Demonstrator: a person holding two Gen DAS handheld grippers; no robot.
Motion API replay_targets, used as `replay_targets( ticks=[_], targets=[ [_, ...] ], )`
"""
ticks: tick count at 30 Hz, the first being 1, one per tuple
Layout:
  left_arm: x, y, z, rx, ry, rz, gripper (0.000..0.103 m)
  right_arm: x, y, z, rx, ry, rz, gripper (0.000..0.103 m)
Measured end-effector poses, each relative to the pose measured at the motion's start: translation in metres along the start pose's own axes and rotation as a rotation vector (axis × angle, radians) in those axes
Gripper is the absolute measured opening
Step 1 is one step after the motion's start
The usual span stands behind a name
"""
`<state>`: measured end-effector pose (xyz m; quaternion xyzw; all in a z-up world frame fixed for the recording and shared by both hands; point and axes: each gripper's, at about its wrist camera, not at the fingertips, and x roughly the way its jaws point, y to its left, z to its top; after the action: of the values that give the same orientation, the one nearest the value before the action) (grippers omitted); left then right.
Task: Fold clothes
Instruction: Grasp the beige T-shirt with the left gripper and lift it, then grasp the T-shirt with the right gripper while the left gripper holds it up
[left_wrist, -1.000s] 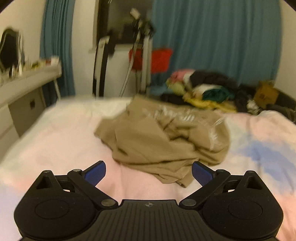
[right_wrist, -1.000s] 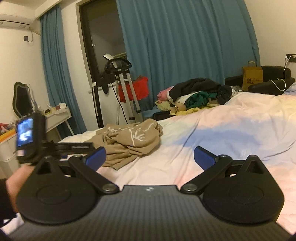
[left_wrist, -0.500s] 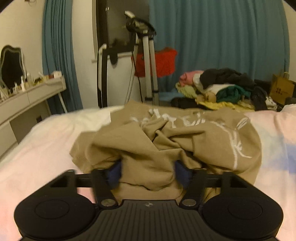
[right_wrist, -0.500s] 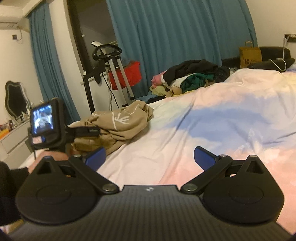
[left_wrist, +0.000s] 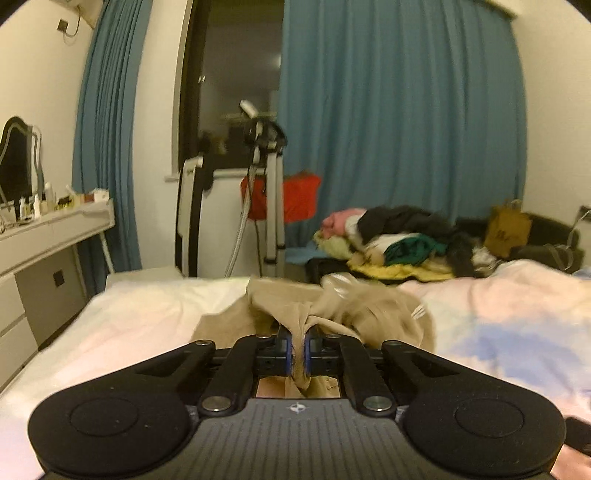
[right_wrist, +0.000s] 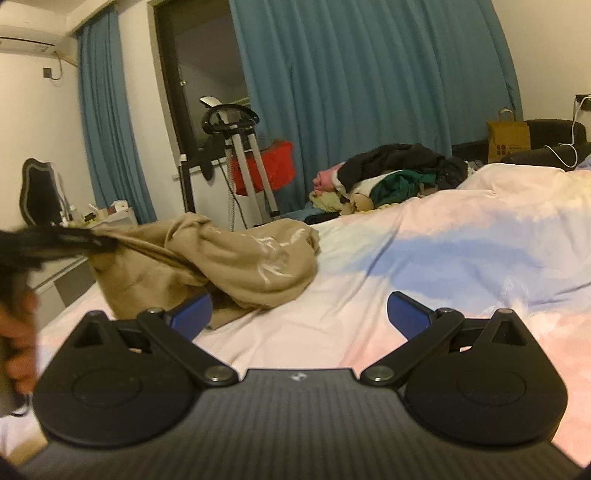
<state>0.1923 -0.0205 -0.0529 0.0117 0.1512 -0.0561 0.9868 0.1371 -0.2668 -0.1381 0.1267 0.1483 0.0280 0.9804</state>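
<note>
While the left gripper (left_wrist: 298, 349) has its blue pads pressed together on a bunched fold of the tan shirt (left_wrist: 354, 312), the right gripper (right_wrist: 299, 314) hangs just above the bed (right_wrist: 424, 258) with its jaws spread wide and nothing between them. In the right wrist view the tan shirt (right_wrist: 236, 258) lies crumpled on the near left part of the pink, white and blue bedspread, its white printed pattern showing on the upper folds; one end of it is drawn up and to the left toward the blurred dark shape of the left gripper (right_wrist: 62, 240) at the frame's left edge, where the person's left hand (right_wrist: 18, 339) shows beneath it. The shirt's lower edge sits just beyond the right gripper's left blue finger (right_wrist: 192, 314), though whether they touch cannot be told. In the left wrist view the pinched cloth rises in a narrow ridge out of the closed pads, and the rest of the garment spreads, blurred, across the bed (left_wrist: 147, 314) beyond. At the far side a pile of clothes (right_wrist: 388, 173) in black, green, yellow and pink rests, with a brown paper bag (right_wrist: 508, 136) to its right. Blue curtains (right_wrist: 369, 74) hang behind, a tripod (right_wrist: 243, 155) stands by the dark window, and a white dresser (left_wrist: 44, 236) lines the left wall.
</note>
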Motion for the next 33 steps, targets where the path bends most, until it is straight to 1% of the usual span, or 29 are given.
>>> replay_targets(
  ticks=[3,7,10,12,15,16,17,19,20,22,25,27,28,30,31,32,33],
  targets=[
    [-0.054,0.007,0.009,-0.008,-0.057,-0.038,0.006,-0.007,0.010,-0.002,-0.007,-0.004,0.004,0.103],
    [-0.119,0.023,0.010,-0.033,-0.121,-0.090,0.006,-0.021,0.021,-0.007,-0.026,-0.003,-0.004,0.103],
    [-0.156,0.039,0.000,-0.067,-0.174,-0.121,0.006,-0.031,0.027,-0.012,0.009,0.006,0.005,0.103],
    [-0.169,0.050,-0.008,-0.096,-0.188,-0.123,0.006,-0.034,0.031,-0.017,0.041,0.020,0.026,0.103],
    [-0.176,0.068,-0.015,-0.165,-0.180,-0.143,0.006,-0.032,0.042,-0.031,0.057,0.074,0.089,0.103],
    [-0.177,0.072,-0.015,-0.181,-0.179,-0.147,0.006,-0.030,0.046,-0.037,0.057,0.096,0.114,0.101],
    [-0.179,0.075,-0.016,-0.186,-0.178,-0.149,0.006,-0.027,0.052,-0.042,0.043,0.120,0.138,0.098],
    [-0.181,0.079,-0.018,-0.190,-0.172,-0.142,0.006,-0.018,0.063,-0.049,-0.006,0.145,0.161,0.094],
    [-0.180,0.082,-0.020,-0.194,-0.166,-0.136,0.006,-0.011,0.069,-0.052,-0.035,0.154,0.169,0.089],
    [-0.176,0.087,-0.022,-0.206,-0.151,-0.122,0.006,0.010,0.080,-0.054,-0.075,0.169,0.177,0.084],
    [-0.169,0.096,-0.025,-0.238,-0.132,-0.102,0.007,0.050,0.090,-0.056,-0.078,0.226,0.200,0.083],
    [-0.158,0.101,-0.022,-0.272,-0.113,-0.101,0.007,0.073,0.097,-0.062,-0.101,0.247,0.210,0.081],
    [-0.152,0.103,-0.022,-0.281,-0.103,-0.099,0.007,0.082,0.097,-0.062,-0.101,0.250,0.214,0.076],
    [-0.142,0.105,-0.023,-0.296,-0.088,-0.095,0.007,0.092,0.090,-0.061,-0.051,0.245,0.236,0.074],
    [-0.140,0.107,-0.024,-0.305,-0.085,-0.095,0.007,0.097,0.087,-0.060,-0.028,0.242,0.245,0.068],
    [-0.137,0.108,-0.025,-0.314,-0.083,-0.096,0.007,0.098,0.085,-0.057,-0.020,0.231,0.246,0.057],
    [-0.135,0.109,-0.026,-0.323,-0.080,-0.097,0.007,0.098,0.085,-0.055,-0.030,0.218,0.244,0.047]
  ],
)
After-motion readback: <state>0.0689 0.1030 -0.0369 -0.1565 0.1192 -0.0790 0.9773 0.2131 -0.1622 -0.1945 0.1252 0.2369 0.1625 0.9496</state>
